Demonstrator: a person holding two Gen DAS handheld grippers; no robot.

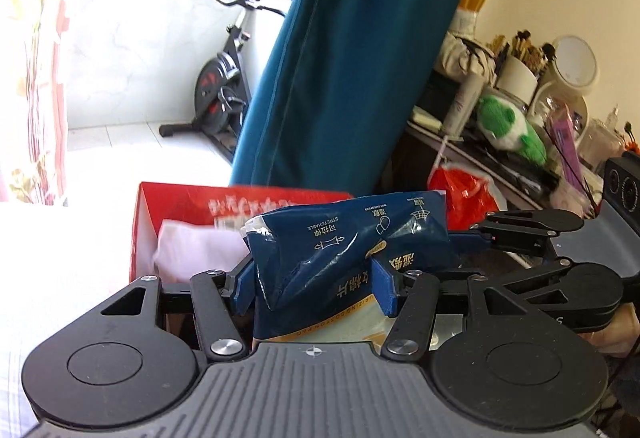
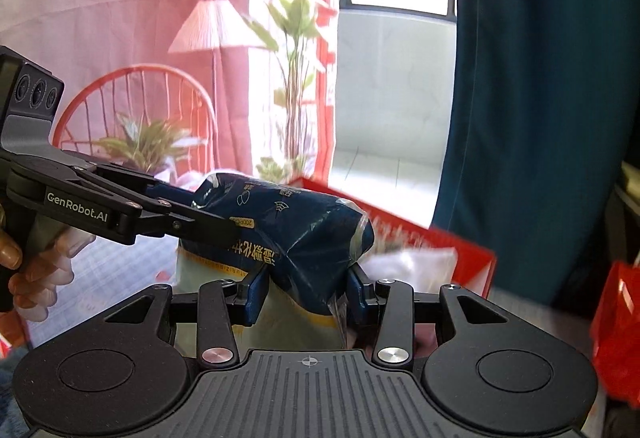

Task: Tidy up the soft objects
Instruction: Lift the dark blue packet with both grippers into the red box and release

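Gripping one blue packet [image 1: 344, 238] together, the left gripper [image 1: 316, 288] and right gripper [image 2: 306, 290] each stand part-open, pressing it, above the red box [image 1: 240, 200] at twelve o'clock.

A dark blue crinkled plastic pack of cotton pads [image 1: 344, 246], printed with white icons and Chinese lettering and a pale yellow lower part, hangs lifted off any surface, bent in the middle where blue pads pinch it from both sides. One end flap is clear film. Behind and below it stands an open red cardboard box [image 1: 176, 198] with white lettering on its inner wall, holding a soft white bundle [image 1: 192, 250] that looks like cloth or plastic
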